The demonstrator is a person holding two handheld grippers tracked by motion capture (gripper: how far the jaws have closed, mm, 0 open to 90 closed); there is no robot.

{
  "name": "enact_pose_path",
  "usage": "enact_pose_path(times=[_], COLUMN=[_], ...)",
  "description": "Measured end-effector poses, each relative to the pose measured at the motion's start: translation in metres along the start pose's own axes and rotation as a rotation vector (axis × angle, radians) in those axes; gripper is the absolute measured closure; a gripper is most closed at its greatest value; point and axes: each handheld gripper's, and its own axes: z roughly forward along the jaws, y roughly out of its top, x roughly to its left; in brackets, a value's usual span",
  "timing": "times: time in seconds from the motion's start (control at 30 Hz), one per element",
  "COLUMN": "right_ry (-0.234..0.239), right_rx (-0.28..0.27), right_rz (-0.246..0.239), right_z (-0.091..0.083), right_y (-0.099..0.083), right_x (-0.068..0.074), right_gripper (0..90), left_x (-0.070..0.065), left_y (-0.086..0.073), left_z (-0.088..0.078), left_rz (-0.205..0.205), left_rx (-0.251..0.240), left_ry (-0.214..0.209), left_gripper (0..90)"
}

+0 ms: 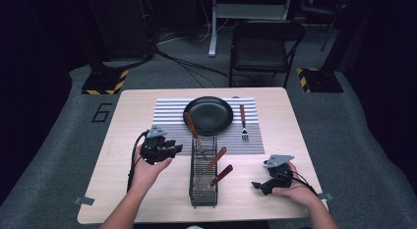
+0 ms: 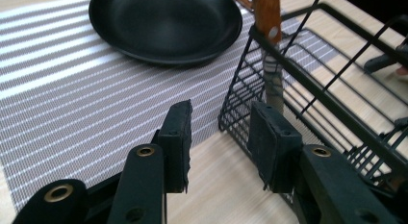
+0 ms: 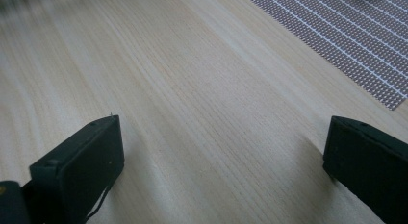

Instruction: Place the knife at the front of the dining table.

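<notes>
left gripper point(image 2: 219, 140) fingers point(image 2: 175, 142) part-way apart, nothing between them, hovering over the table point(image 2: 226, 195) at the placemat edge. black wire basket point(image 2: 308, 96) just right of the right finger, near corner close to it. wooden-handled utensil point(image 2: 269, 46) stands in that corner, leaning on the rim. black pan point(image 2: 166, 24) sits on the striped placemat point(image 2: 72, 89) further back.
</notes>
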Motion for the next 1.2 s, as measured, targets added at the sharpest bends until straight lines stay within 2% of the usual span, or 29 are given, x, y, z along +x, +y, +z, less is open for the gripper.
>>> enact_pose_path(times=[0.17, 0.5, 0.67, 0.9, 1.2], right_ry=[0.000, 0.000, 0.000, 0.000, 0.000], right_rx=[-0.001, 0.000, -0.001, 0.000, 0.000], right_rz=[0.000, 0.000, 0.000, 0.000, 0.000], right_z=[0.000, 0.000, 0.000, 0.000, 0.000], right_y=[0.000, 0.000, 0.000, 0.000, 0.000], right_x=[0.000, 0.000, 0.000, 0.000, 0.000], right_gripper=[0.0, 0.0, 0.0, 0.0, 0.0], left_x=[-0.004, -0.007, -0.009, -0.011, -0.014], left_y=[0.011, 0.027, 0.032, 0.037, 0.040], left_z=[0.000, 0.004, 0.014, 0.029, 0.038], left_rz=[0.020, 0.023, 0.033, 0.028, 0.033], left_rx=[-0.006, -0.031, -0.026, -0.028, -0.022], left_ry=[-0.007, -0.034, -0.051, -0.061, -0.063], left_gripper=[58.4, 56.5, 54.9, 54.7, 56.8])
